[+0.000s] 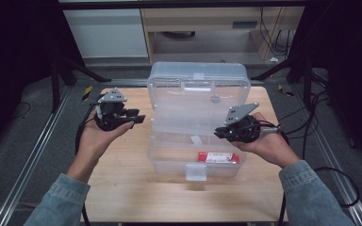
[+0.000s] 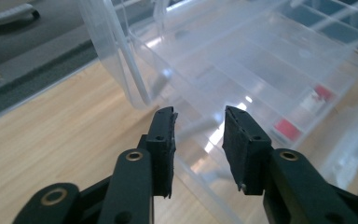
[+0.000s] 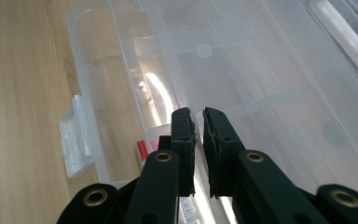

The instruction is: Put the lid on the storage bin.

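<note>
1. Left gripper (image 1: 139,116): held in the person's left hand (image 1: 96,136) above the left part of the surface (image 1: 122,188). Jaws stand clearly apart with nothing between them; in the left gripper view (image 2: 198,135) the gap looks onto the near left corner of the box, with no contact.
2. Right gripper (image 1: 219,133): held in the person's right hand (image 1: 268,146) at the right edge of the box. In the right gripper view (image 3: 199,135) the jaws are nearly together, a narrow slit left between the pads, and nothing is gripped. They hover above the open tray and I cannot tell whether they touch it.
3. Clear plastic organizer box (image 1: 169,160): stands open at the middle of the surface, between the two grippers. Its lid (image 1: 198,89) is swung back and stands up at the far side, with a handle moulded into it. The tray is split into compartments by clear dividers.
4. White latch (image 1: 196,172): sits on the near front wall of the box; in the right gripper view (image 3: 74,140) it lies to the left of the jaws.
5. Red-and-white packet (image 1: 218,157): lies flat in the near right compartment, just below the right gripper in the high view; red patches show through the plastic in the left gripper view (image 2: 286,127).
6. Surface: light wood grain, bare around the box.
</note>
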Demonstrator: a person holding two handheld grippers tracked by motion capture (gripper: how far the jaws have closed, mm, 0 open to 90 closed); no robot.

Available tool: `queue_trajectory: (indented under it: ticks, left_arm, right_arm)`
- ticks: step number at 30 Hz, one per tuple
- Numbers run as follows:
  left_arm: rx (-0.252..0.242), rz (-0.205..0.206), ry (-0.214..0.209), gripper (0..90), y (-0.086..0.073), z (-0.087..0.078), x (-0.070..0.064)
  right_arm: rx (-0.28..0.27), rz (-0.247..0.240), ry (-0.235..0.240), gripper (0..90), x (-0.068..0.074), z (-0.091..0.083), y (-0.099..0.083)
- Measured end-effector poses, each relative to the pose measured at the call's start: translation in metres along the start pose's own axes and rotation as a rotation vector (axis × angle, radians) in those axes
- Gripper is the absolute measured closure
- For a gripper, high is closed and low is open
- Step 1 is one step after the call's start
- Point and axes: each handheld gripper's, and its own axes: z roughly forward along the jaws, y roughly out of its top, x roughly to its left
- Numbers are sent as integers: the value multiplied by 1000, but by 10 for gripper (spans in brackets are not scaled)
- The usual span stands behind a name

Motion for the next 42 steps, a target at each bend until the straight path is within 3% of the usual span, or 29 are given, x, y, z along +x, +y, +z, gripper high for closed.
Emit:
queue_trajectory:
  ticks: [6,8,11,12,17,20,28,35,42]
  left_arm:
    - [-11,-35,-2,706,13,15,7]
    - [-16,-74,-12,725,17,25,11]
    - [-24,-95,-14,738,19,30,12]
    - [-43,-77,-20,742,20,33,13]
    - [-34,-104,-15,755,24,36,10]
    - [-46,-98,-9,755,25,37,9]
    - [-61,-99,-6,754,24,31,3]
    - [-82,-102,-32,749,15,25,-4]
    - [-69,-93,-47,743,7,24,-10]
  right_arm:
    - [0,6,2,826,1,0,-1]
    - [-2,9,4,824,1,0,-2]
    - [-5,6,6,824,1,0,-2]
    - [-5,10,8,824,1,0,-3]
    - [-8,12,10,818,4,0,-6]
    - [-7,15,10,817,5,0,-7]
    - [-11,17,17,805,10,1,-12]
    - [-12,25,24,779,15,3,-17]
    - [-41,82,16,630,16,0,-25]
